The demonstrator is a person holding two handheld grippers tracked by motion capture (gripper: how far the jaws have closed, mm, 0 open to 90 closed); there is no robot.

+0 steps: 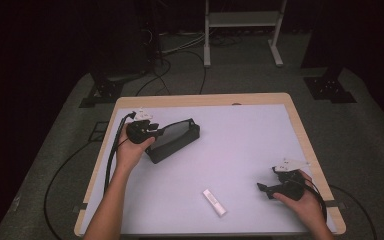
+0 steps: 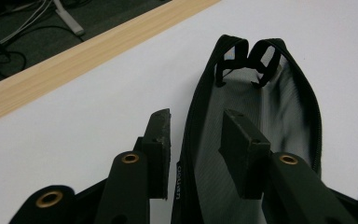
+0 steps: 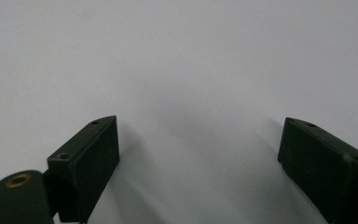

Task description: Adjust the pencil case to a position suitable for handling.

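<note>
Dark floor and trailing cables ring the white counter with its pale wooden edge, and all the action sits on that bright top. Over on the left, the left claw is right at the near end of the black mesh pencil pouch, which lies open on the counter and stretches away from the claw. From the left gripper view, the left claw has its jaws parted and straddling the pouch's zippered rim: one jaw stands outside the pouch wall, the other sits inside over the grey mesh lining. A gap shows on both sides of the rim, so nothing is pinched. Two black loops stand up at the pouch's far end. Across the counter, the right claw rests low, well apart from the pouch. The right gripper view shows the right claw spread wide over bare white surface, gripping nothing. A small white stick-shaped item lies near the right claw, toward the left one.
</note>
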